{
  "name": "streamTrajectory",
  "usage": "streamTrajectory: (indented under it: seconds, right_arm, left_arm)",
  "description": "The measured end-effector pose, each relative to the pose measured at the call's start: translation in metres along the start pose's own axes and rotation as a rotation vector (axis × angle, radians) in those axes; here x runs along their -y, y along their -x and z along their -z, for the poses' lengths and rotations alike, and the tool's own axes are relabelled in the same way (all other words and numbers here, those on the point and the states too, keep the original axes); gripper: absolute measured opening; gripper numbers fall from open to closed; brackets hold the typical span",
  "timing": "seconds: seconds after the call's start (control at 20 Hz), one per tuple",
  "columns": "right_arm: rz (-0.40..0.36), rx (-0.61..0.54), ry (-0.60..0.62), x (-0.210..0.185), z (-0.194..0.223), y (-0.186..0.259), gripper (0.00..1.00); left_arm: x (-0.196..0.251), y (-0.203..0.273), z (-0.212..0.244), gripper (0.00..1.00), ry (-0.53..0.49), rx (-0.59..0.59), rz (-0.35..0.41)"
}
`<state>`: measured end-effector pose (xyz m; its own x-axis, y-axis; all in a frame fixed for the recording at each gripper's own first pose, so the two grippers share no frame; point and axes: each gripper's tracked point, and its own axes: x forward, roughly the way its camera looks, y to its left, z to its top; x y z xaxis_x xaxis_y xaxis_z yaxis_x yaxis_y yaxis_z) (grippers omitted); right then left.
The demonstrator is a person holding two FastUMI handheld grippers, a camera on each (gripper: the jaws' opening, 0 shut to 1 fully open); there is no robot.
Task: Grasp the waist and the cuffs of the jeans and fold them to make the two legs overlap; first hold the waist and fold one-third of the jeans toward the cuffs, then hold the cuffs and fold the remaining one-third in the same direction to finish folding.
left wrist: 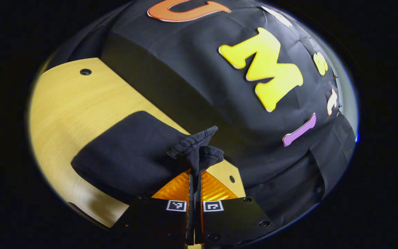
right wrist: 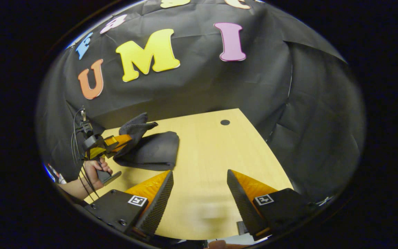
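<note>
The dark jeans lie folded into a compact bundle on the light wooden table. My left gripper is shut on a bunched end of the jeans, which sticks up past its fingertips. In the right gripper view the jeans lie at the table's far left, with the left gripper pinching their raised edge and a hand holding it. My right gripper stands open over bare table, well to the right of the jeans, with nothing between its fingers.
The black cloth wall closes in the back and right sides of the table. A round hole sits in the tabletop near the far edge, and another hole near a corner in the left gripper view.
</note>
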<state>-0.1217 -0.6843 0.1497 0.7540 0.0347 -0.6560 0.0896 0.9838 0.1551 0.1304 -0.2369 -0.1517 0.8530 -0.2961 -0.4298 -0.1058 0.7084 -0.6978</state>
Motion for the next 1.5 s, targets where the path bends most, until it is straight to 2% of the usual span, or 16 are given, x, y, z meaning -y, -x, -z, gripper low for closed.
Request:
streamTrajectory:
  seconds: [0.15,0.2,0.3,0.4,0.5,0.55,0.75,0.9,1.0,1.05,1.15,1.2,1.45,1.5]
  right_arm:
    - [0.014,-0.019,0.001,0.01,0.004,-0.003,0.93]
    - [0.015,-0.02,0.001,0.012,0.004,-0.004,0.96]
    - [0.01,-0.025,-0.001,0.012,0.005,-0.007,0.96]
    - [0.0,-0.028,-0.007,0.011,0.005,-0.01,0.97]
    - [-0.01,-0.022,-0.012,0.008,0.001,-0.012,0.97]
    - [-0.016,-0.017,-0.011,0.006,-0.001,-0.012,0.94]
    - [-0.03,0.011,0.005,-0.002,-0.009,-0.01,0.96]
    - [-0.045,0.079,0.043,-0.02,-0.031,-0.009,0.93]
    - [-0.072,0.14,0.071,-0.043,-0.051,-0.006,0.93]
    - [-0.086,0.17,0.09,-0.055,-0.061,-0.005,0.96]
    - [-0.121,0.23,0.121,-0.084,-0.081,-0.001,0.93]
    - [-0.137,0.262,0.136,-0.099,-0.092,0.002,0.96]
    - [-0.175,0.448,0.215,-0.159,-0.144,0.028,0.96]
    - [-0.171,0.487,0.229,-0.167,-0.152,0.034,0.93]
  left_arm:
    - [-0.017,-0.011,0.026,0.09,0.01,-0.054,-0.055]
    - [-0.018,-0.015,0.03,0.15,0.012,-0.051,-0.069]
    - [-0.017,-0.017,0.038,0.18,0.007,-0.064,-0.066]
    - [-0.005,-0.014,0.047,0.59,-0.022,-0.095,-0.043]
    - [-0.002,-0.021,0.058,1.0,-0.089,-0.106,-0.063]
    - [0.003,-0.019,0.062,0.99,-0.101,-0.121,-0.052]
    - [0.024,-0.004,0.082,0.99,-0.115,-0.182,-0.026]
    - [0.043,0.021,0.063,0.99,-0.184,-0.154,-0.008]
    - [0.056,0.047,0.026,0.99,-0.261,-0.082,-0.009]
    - [0.065,0.061,0.006,0.99,-0.292,-0.044,-0.007]
    - [0.078,0.092,-0.035,0.99,-0.357,0.045,-0.017]
    - [0.084,0.108,-0.057,0.98,-0.395,0.095,-0.025]
    - [0.102,0.2,-0.155,0.98,-0.538,0.359,-0.126]
    - [0.104,0.21,-0.166,0.98,-0.573,0.408,-0.146]
